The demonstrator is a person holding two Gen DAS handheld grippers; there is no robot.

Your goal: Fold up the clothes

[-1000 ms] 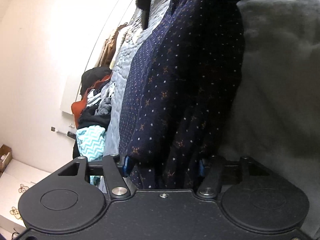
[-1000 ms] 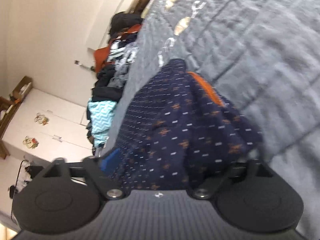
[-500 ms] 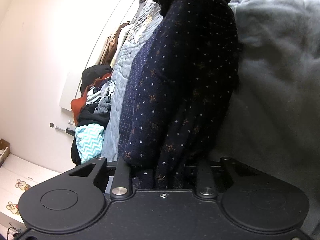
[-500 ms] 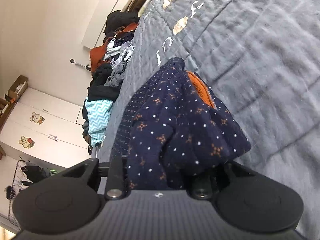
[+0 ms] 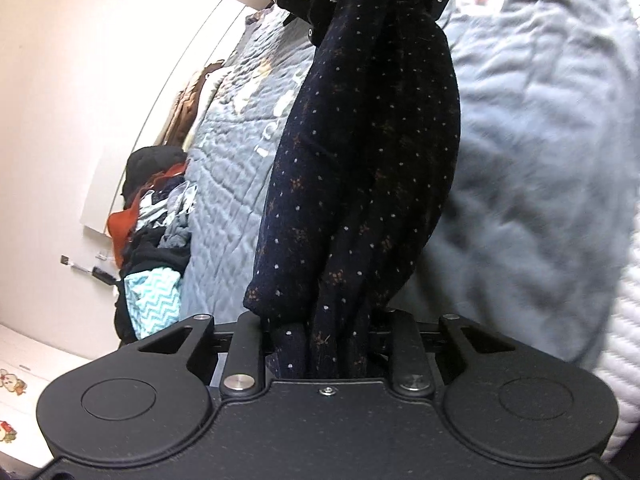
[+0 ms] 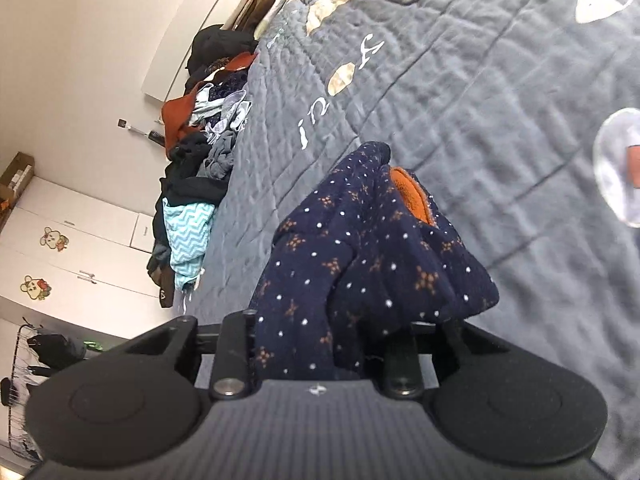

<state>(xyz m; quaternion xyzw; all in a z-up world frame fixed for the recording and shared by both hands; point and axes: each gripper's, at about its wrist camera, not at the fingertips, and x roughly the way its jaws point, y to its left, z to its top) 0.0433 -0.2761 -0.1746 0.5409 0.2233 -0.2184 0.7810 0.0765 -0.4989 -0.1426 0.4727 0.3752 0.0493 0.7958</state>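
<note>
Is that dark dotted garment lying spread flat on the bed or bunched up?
Bunched up. The dotted garment hangs in gathered folds, pinched between the left tongs and right tongs, above the quilt.

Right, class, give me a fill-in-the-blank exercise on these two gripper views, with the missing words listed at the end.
1. Both the left gripper and the right gripper are shut on the same navy dotted ____.
2. The lining that shows inside the garment is ____.
3. The garment hangs above a grey quilted ____ that bears pale lettering.
4. In the pile of clothes at the bed's edge, the zigzag cloth is turquoise and ____.

Missing words: garment; orange; bedspread; white
</note>
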